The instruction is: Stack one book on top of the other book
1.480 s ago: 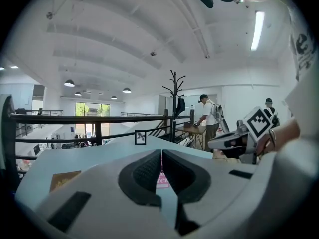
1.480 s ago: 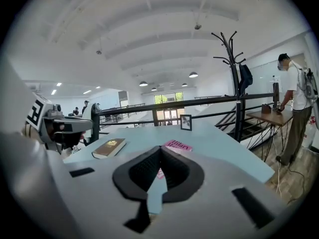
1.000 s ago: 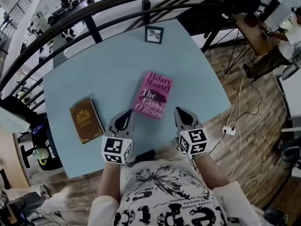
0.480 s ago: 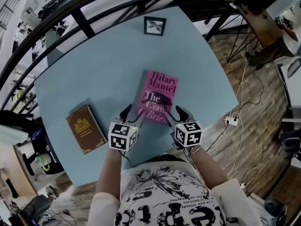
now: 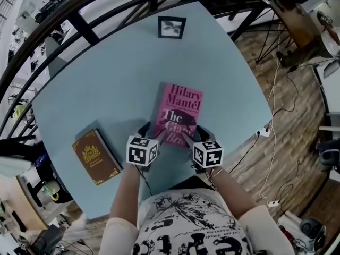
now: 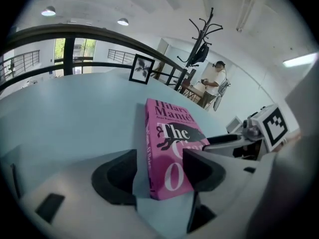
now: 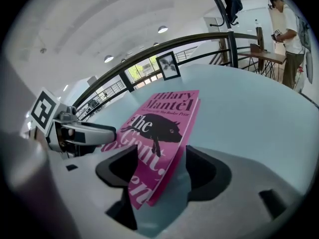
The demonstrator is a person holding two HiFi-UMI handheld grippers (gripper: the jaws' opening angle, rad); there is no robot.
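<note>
**Head view.** The light blue table (image 5: pixel 106 89) has a dark railing (image 5: pixel 79 20) beyond its far edge and wooden floor (image 5: pixel 297 116) past its right edge. The pink book (image 5: pixel 180 110) lies flat about mid-table, closer to the near edge. Its long axis runs from the near edge towards the far edge, leaning slightly right, with the title end pointing far. The brown book (image 5: pixel 95 156) lies flat, well apart, close to the near left corner. A small picture frame (image 5: pixel 171 27) stands by the far edge. Bare table surface lies between all three and to the right of the pink book. The left gripper (image 5: pixel 150 132) sits at the pink book's near left corner and the right gripper (image 5: pixel 194 134) at its near right corner.

**Left gripper view.** The jaws stand wide, having just been opening. The spine-side near corner of the pink book lies between them, and the pads do not press on it.

**Right gripper view.** The jaws stand wide, likewise just opened. The book's other near corner lies between them, ungripped.
</note>
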